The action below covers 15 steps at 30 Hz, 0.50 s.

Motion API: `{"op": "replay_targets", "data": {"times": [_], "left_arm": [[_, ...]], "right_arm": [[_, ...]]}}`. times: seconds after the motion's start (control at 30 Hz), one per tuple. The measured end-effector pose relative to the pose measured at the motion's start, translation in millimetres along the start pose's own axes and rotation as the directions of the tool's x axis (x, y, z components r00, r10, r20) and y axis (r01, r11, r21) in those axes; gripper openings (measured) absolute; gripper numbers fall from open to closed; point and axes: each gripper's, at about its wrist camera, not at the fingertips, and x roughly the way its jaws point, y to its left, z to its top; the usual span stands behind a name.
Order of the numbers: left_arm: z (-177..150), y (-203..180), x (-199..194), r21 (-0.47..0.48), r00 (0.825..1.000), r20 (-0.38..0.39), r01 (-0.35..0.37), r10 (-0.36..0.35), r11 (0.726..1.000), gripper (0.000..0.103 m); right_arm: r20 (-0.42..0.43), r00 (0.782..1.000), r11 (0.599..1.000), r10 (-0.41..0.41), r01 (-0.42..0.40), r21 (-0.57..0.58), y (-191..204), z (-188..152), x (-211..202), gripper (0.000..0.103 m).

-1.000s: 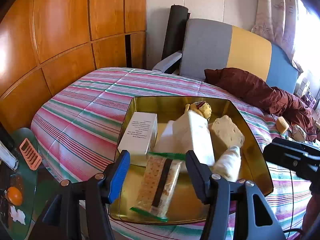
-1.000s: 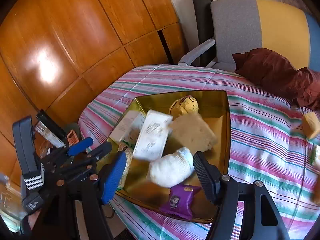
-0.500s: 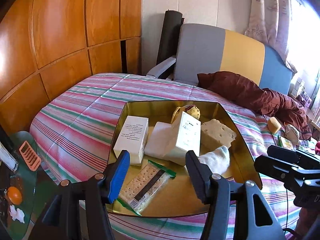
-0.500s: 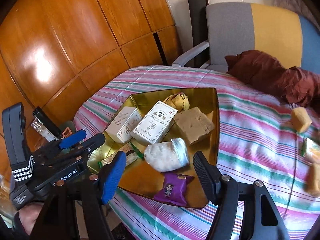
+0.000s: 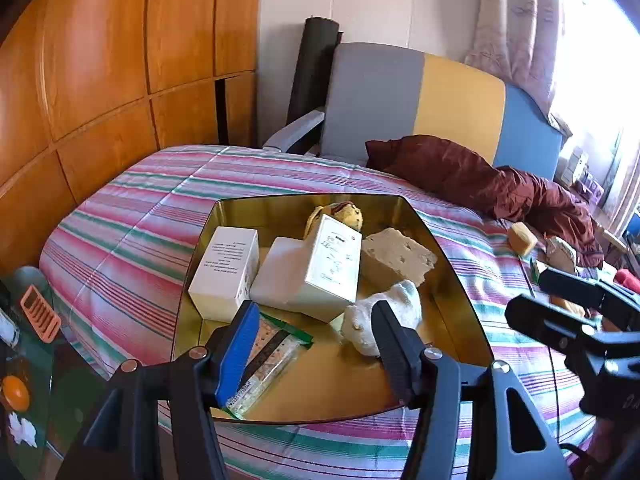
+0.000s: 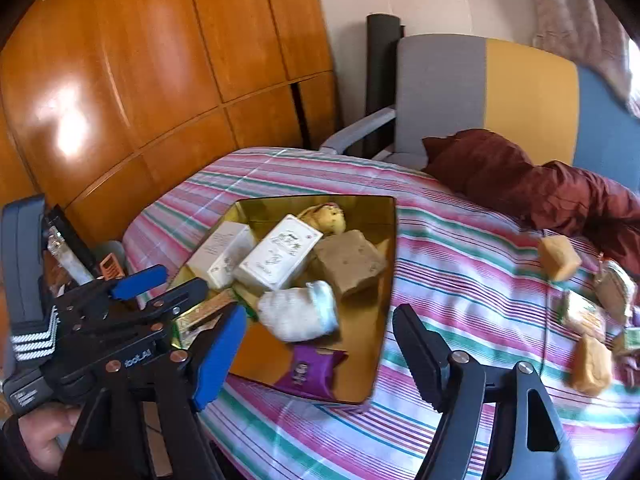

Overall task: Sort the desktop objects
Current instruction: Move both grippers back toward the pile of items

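A gold tray [image 5: 460, 280] lies on the striped cloth. It holds two white boxes [image 5: 226, 268] [image 5: 334, 256], a white sock [image 5: 384, 312], a tan sponge block [image 5: 394, 254], a cracker packet [image 5: 268, 364] and a yellow plush [image 5: 350, 214]. A purple packet [image 6: 308, 372] lies at the tray's near edge in the right wrist view. My left gripper [image 5: 314, 330] hovers open over the tray's near side, with nothing between its fingers. My right gripper [image 6: 320, 318] hangs over the tray's near right corner; its jaws are opening and grip nothing.
Loose yellow blocks [image 6: 558, 258] [image 6: 590, 364] and a snack packet [image 6: 582, 314] lie on the cloth to the right. A maroon cloth [image 6: 540, 184] is heaped at the back by a grey and yellow chair [image 6: 480, 92]. A low side table [image 5: 36, 344] stands to the left.
Both grippers have drawn back from the tray, so it looks smaller and farther. The boxes and sock in it have shifted and settled. The right jaws stand wider.
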Motion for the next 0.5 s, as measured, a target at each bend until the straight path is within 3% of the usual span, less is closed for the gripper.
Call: {"op": "replay_targets", "data": {"times": [0.13, 0.23, 0.5], "left_arm": [[0.1, -8.2, -2.2, 0.017, 0.999, 0.008, 0.037, -0.037, 0.999, 0.060], [-0.3, -16.7, -3.2, 0.033, 0.998, 0.013, 0.055, -0.055, 0.998, 0.068], [0.4, -42.8, -3.1, 0.089, 0.995, 0.008, 0.097, -0.099, 0.991, 0.068]], "right_arm": [[0.010, 0.999, 0.999, -0.042, 0.042, 0.014, -12.1, -2.5, -6.4, 0.080], [0.020, 0.997, 0.997, -0.081, 0.080, 0.024, -22.6, -4.6, -11.9, 0.082], [0.024, 0.983, 0.981, -0.181, 0.179, 0.070, -60.4, -11.7, -28.3, 0.085]]}}
